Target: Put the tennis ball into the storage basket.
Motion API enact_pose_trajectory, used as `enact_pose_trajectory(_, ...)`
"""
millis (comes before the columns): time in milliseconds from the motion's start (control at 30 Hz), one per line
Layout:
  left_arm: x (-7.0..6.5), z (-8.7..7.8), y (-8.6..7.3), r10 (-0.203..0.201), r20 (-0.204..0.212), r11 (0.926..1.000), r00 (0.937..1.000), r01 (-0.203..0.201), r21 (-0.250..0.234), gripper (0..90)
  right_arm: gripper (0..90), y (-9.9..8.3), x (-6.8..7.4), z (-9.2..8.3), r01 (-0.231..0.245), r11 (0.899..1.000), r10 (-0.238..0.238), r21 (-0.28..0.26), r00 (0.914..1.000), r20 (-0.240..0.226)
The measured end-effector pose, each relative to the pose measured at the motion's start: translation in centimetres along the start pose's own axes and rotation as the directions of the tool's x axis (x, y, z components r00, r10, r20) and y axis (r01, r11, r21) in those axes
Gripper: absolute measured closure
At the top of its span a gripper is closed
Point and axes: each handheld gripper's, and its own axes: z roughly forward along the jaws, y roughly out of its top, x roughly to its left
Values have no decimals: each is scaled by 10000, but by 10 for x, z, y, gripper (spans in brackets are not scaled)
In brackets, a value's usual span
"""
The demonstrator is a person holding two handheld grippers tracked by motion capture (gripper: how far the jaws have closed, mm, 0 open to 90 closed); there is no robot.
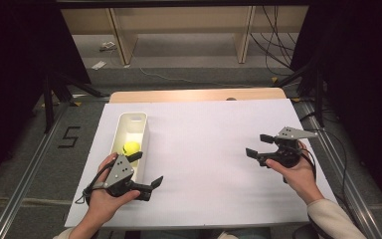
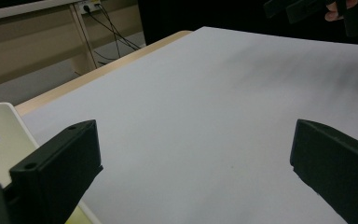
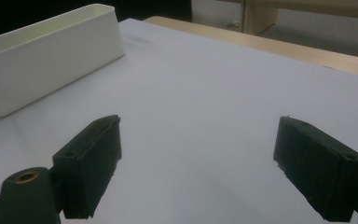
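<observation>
- The counter [image 1: 214,164] is covered in a big white sheet, pretty much bare apart from one bin on the person's left side.
- That white bin [image 1: 129,142] is a long narrow tub. Its long axis runs away from the person toward the far edge, leaning a touch to the right at the far end.
- The left gripper [image 1: 149,170] sits just beside the bin's near end, jaws wide apart with nothing in them, aimed out across the sheet toward the right.
- The right gripper [image 1: 259,147] hangs well apart on the other side, jaws also wide and empty, facing back toward the bin.
- A yellow-green ball [image 1: 131,148] lies inside the bin, toward its near half. It's round, so there's no real heading to speak of.
- My guess is the ball has just been dropped in, or a pickup is about to start. Grabbing it would mean tipping the left jaws down over the rim and closing on it.
</observation>
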Motion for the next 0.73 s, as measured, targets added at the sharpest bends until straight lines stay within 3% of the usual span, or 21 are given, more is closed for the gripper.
enact_pose_trajectory(733, 0, 1, 0, -21, 30, 10000, 10000, 21, -10, 13, 155, -11, 3, -2, -49, 9999, 49, 122, 10000, -27)
